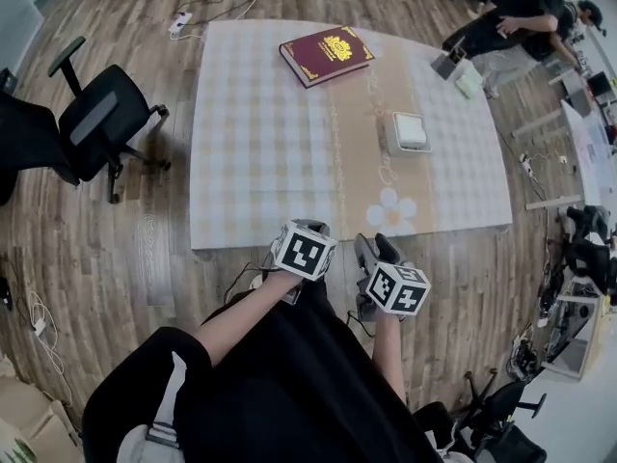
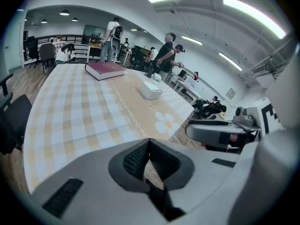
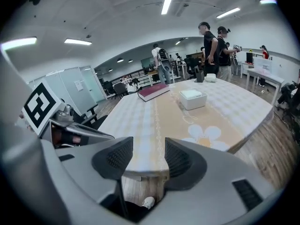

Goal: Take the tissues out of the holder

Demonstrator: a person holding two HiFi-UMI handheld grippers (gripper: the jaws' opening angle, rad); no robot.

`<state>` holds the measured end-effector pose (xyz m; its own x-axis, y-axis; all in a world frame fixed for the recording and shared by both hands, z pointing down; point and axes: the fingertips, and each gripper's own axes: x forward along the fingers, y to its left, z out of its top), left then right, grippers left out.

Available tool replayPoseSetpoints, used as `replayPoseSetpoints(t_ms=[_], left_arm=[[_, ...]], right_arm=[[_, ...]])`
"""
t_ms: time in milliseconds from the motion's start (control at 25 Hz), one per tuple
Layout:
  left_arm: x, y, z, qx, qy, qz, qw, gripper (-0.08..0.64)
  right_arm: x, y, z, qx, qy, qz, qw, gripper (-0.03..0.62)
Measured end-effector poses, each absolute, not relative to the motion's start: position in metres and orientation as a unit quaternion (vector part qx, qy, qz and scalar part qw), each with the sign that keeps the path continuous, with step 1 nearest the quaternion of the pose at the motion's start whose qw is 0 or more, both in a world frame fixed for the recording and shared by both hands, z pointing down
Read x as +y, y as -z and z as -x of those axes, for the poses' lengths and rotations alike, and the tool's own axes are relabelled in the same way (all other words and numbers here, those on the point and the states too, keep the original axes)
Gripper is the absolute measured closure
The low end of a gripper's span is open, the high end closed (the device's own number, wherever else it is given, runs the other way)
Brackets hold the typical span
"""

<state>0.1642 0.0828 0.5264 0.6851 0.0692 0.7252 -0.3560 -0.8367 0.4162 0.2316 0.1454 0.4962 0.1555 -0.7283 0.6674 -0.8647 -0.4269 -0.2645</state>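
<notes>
Well back on the table [image 1: 251, 162], the holder [image 1: 408, 131] sits on a beige runner [image 1: 357, 152], right of centre and well apart from both grippers; it is a low white box, squarish with rounded corners, smooth and hard-looking, its top a paler inset panel; whether anything pokes out of that top is too small to tell. From the right gripper view it [image 3: 192, 99] reads as a shallow block with a slightly raised lid.

The cloth under it is a soft pale check, white and yellowish squares; the runner bears a thin looping line along each side and a big white flower [image 1: 395, 210] with a yellow heart near the front edge. A book [image 1: 326, 56], dark red with gold ornament on a stiff cover, lies flat at the far edge, askew. The floor [image 1: 145, 239] is wood plank; a black chair [image 1: 101, 114] stands left of the table.

The left gripper [image 2: 149, 144] hangs off the near edge; its grey shells meet at the tips, and the ribbed black pads [image 2: 136, 158] close to a point with nothing between. The right gripper [image 3: 149, 159], just beside it, has its pads [image 3: 117, 156] moderately apart; only the table edge and floor show through the gap.
</notes>
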Motion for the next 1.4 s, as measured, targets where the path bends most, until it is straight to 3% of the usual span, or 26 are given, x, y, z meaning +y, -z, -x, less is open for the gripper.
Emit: replayPoseSetpoints(t_ms=[720,1120,1400], left_arm=[[0.028,-0.545,-0.318,-0.154,-0.396,-0.847,0.32,0.56],[0.036,-0.566,-0.347,-0.198,-0.393,-0.825,0.355,0.56],[0.028,-0.577,-0.348,-0.221,-0.392,-0.81,0.375,0.56]], right_arm=[[0.047,-0.509,-0.451,-0.574,-0.36,-0.718,0.16,0.319],[-0.01,-0.54,-0.547,-0.587,-0.339,-0.707,0.203,0.264],[-0.037,-0.573,-0.563,-0.591,-0.354,-0.678,0.256,0.207]])
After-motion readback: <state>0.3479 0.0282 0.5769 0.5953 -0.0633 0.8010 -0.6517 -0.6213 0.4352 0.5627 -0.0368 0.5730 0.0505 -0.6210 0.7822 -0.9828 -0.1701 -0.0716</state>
